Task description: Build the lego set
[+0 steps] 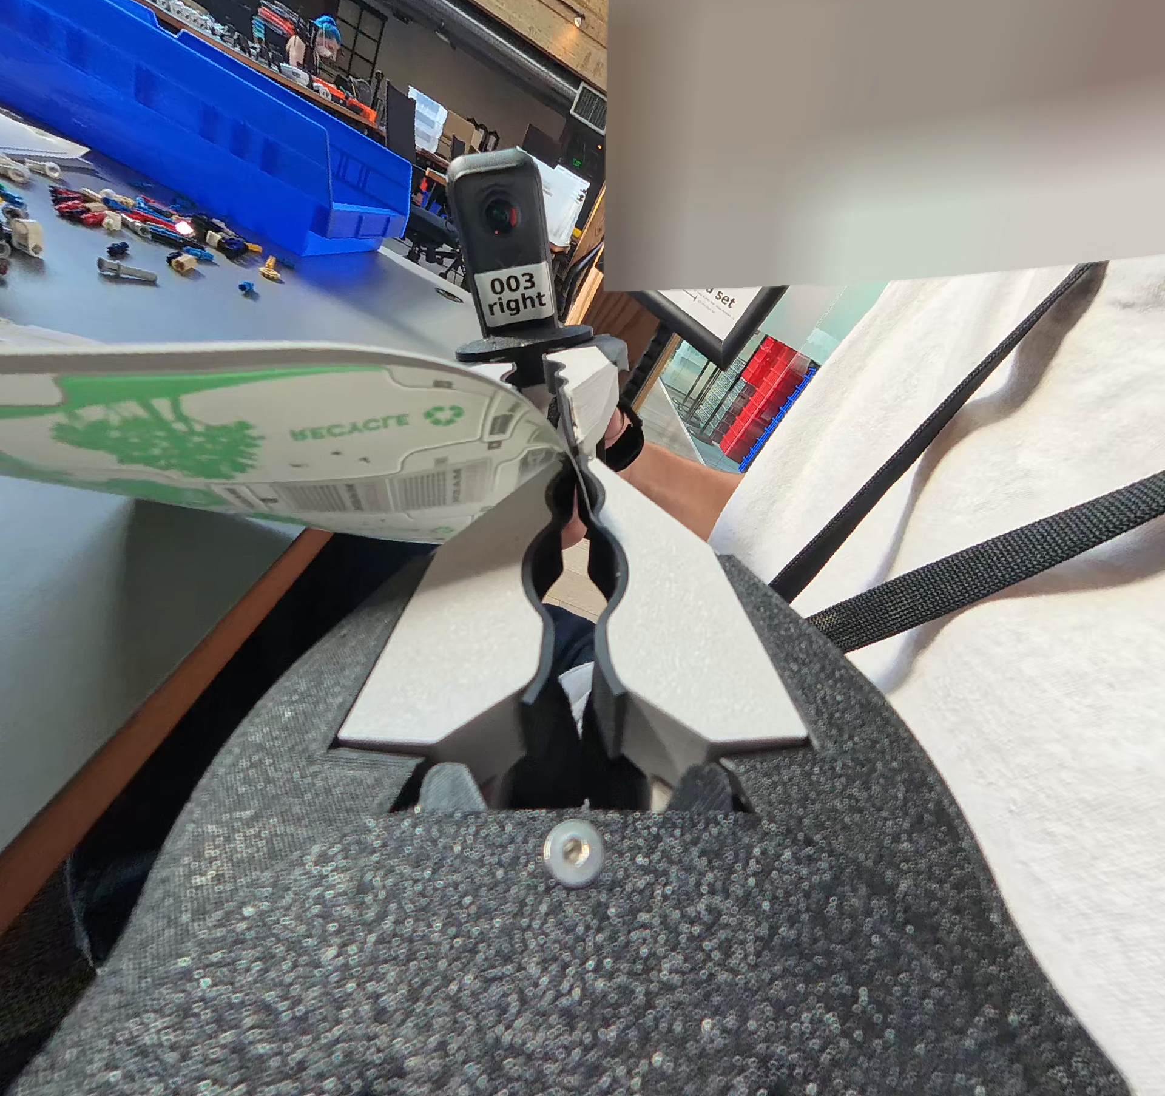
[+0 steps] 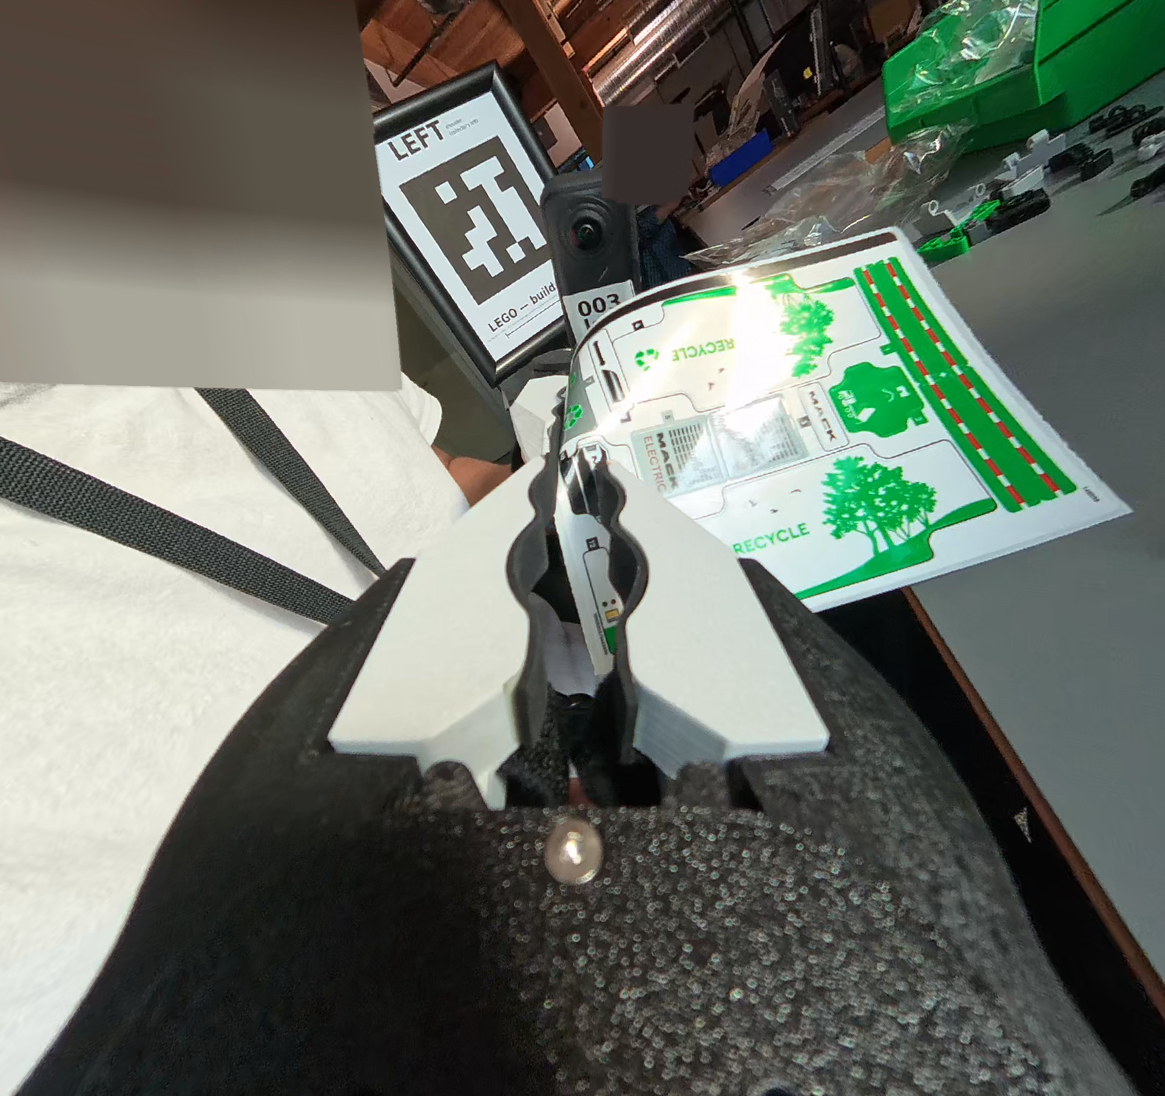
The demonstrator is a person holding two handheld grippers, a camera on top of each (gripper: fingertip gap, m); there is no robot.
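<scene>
A white sticker sheet with green tree prints hangs in the air just off the grey table's near edge. My left gripper is shut on its right edge, and the sheet bends away to the left. In the right wrist view the same sheet spreads to the right over the table. Its near edge runs between the fingers of my right gripper. Those fingers stand apart and do not press on the thin sheet. The right gripper's finger shows just beyond my left fingertips.
A blue bin and several small loose building parts lie on the table's far side. A green bin, clear plastic bags and a framed sign are nearby. A person in a white shirt is close behind. The tips of both grippers are at nearly the same place.
</scene>
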